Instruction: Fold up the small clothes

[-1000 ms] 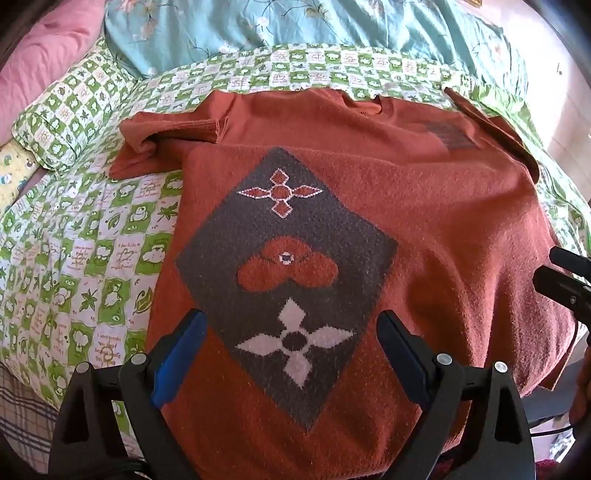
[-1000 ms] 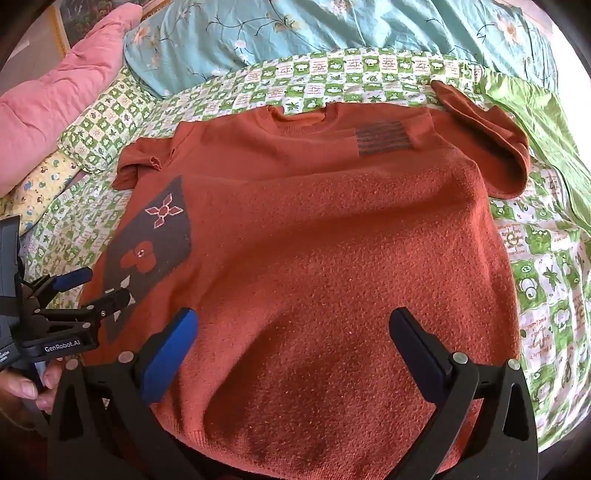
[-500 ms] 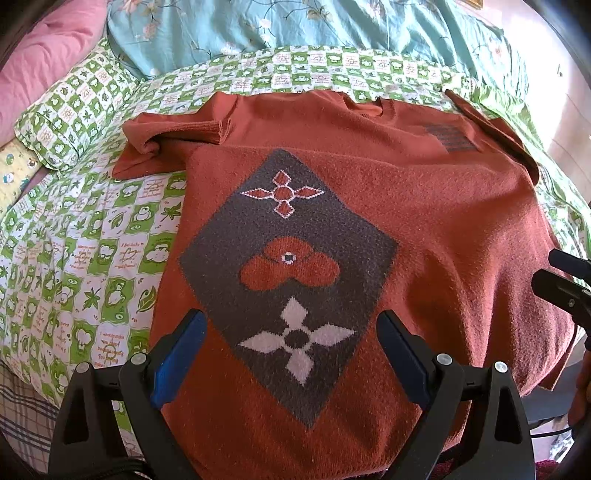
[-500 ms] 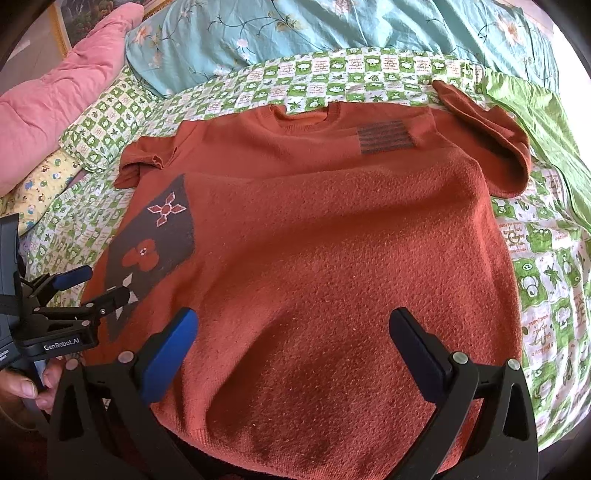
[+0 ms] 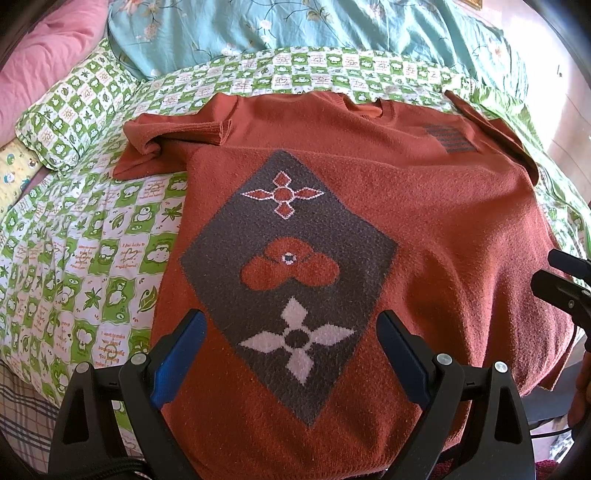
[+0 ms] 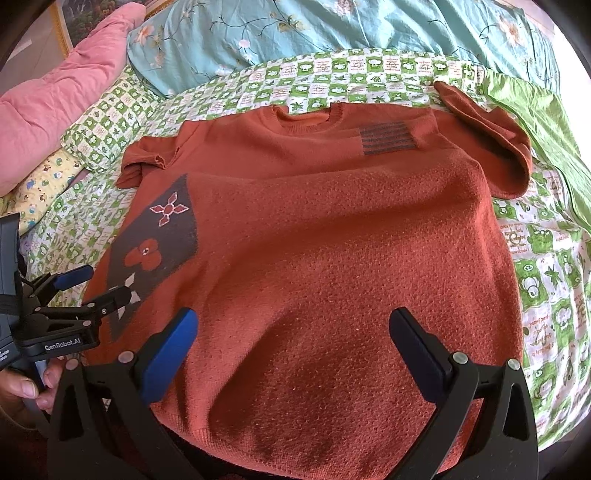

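A rust-orange knitted sweater (image 5: 443, 236) (image 6: 332, 240) lies spread flat, front up, on the bed, collar at the far side. It has a dark grey diamond patch (image 5: 288, 269) with flower motifs and a small striped patch (image 6: 388, 137) on the chest. Both sleeves are bunched near the shoulders. My left gripper (image 5: 291, 347) hovers open over the hem, above the diamond patch, and shows at the left edge of the right wrist view (image 6: 96, 286). My right gripper (image 6: 291, 343) is open above the plain lower half, holding nothing.
A green-and-white patterned bedsheet (image 5: 92, 240) covers the bed. A pink quilt (image 6: 55, 110), a turquoise floral quilt (image 6: 332, 33) and a checked pillow (image 5: 74, 122) lie at the far side. A green cloth (image 6: 535, 122) lies right. A hand (image 6: 22, 387) holds the left gripper.
Both views have shifted slightly; the sweater sits a little lower and nearer in frame. Both grippers stay open and the sweater has not been moved.
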`<state>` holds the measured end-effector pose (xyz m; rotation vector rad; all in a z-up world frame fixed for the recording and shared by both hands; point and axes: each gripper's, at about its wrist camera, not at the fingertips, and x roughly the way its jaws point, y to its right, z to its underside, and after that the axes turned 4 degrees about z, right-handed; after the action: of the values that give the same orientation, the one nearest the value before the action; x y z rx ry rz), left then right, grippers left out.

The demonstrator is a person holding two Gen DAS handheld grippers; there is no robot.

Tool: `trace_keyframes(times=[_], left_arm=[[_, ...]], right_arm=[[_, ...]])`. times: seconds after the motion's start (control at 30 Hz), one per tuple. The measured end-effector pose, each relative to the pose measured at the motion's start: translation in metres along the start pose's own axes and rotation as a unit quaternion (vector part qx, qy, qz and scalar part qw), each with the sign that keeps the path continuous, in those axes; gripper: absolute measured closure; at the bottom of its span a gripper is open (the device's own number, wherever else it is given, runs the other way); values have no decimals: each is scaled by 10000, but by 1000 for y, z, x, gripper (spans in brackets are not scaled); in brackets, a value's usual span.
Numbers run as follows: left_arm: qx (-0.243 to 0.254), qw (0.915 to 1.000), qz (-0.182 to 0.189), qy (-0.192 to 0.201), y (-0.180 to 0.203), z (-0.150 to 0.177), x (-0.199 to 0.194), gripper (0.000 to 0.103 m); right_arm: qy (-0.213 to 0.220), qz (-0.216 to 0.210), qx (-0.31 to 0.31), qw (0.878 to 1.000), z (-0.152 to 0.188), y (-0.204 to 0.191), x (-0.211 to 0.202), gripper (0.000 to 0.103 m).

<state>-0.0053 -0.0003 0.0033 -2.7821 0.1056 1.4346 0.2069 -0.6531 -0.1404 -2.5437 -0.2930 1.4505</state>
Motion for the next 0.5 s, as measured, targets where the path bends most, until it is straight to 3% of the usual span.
trace_keyframes(times=[0.5], left_arm=[[-68,9997,113,-194,0,0,1,9]], right_arm=[[7,-17,-5,10000,1,-7,7,0]])
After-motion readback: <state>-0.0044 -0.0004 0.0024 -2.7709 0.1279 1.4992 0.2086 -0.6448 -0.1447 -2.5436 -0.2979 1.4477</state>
